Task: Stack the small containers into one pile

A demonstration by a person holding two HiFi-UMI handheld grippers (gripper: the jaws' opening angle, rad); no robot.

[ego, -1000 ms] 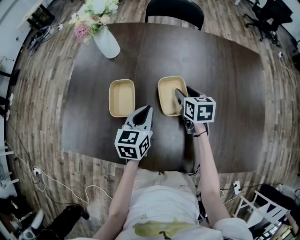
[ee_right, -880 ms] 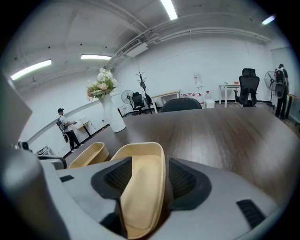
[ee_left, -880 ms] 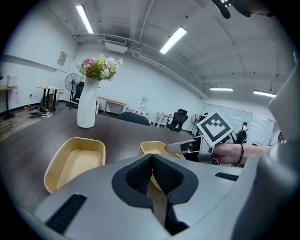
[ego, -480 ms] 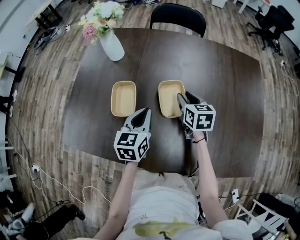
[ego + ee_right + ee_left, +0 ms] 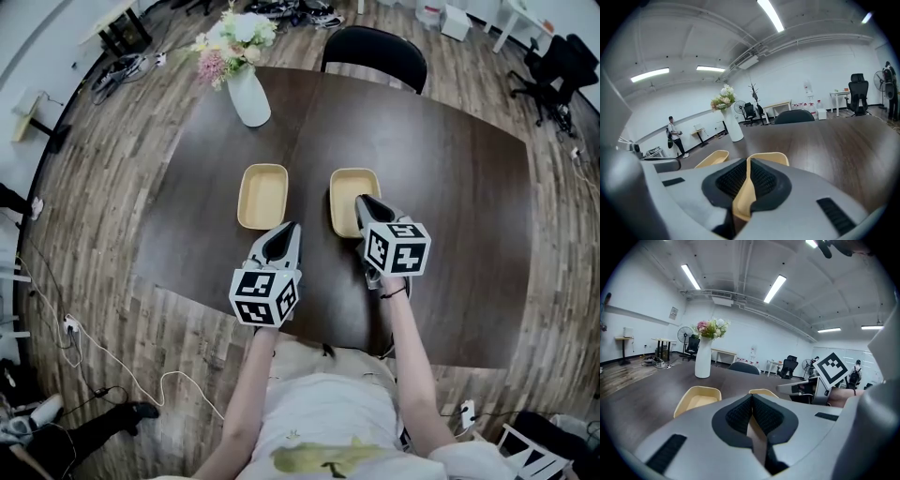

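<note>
Two shallow tan containers lie side by side on the dark table, the left one (image 5: 262, 195) (image 5: 696, 398) (image 5: 712, 158) and the right one (image 5: 350, 192) (image 5: 761, 392) (image 5: 771, 159). My right gripper (image 5: 364, 202) (image 5: 747, 173) has just been closing its jaws, and they are now shut on the near rim of the right container, which shows as a tan strip between the pads. My left gripper (image 5: 288, 228) (image 5: 751, 401) hovers just short of the left container, shut with nothing in it.
A white vase of flowers (image 5: 248, 94) (image 5: 703, 359) stands at the table's far left. A black chair (image 5: 375, 42) sits behind the far edge. Cables lie on the wood floor (image 5: 94, 366) at left. A person (image 5: 673, 136) stands far off in the room.
The right gripper's jaws, open around the right container's rim before, have shut on it. Both grippers have lifted a little, and the head view has shifted.
</note>
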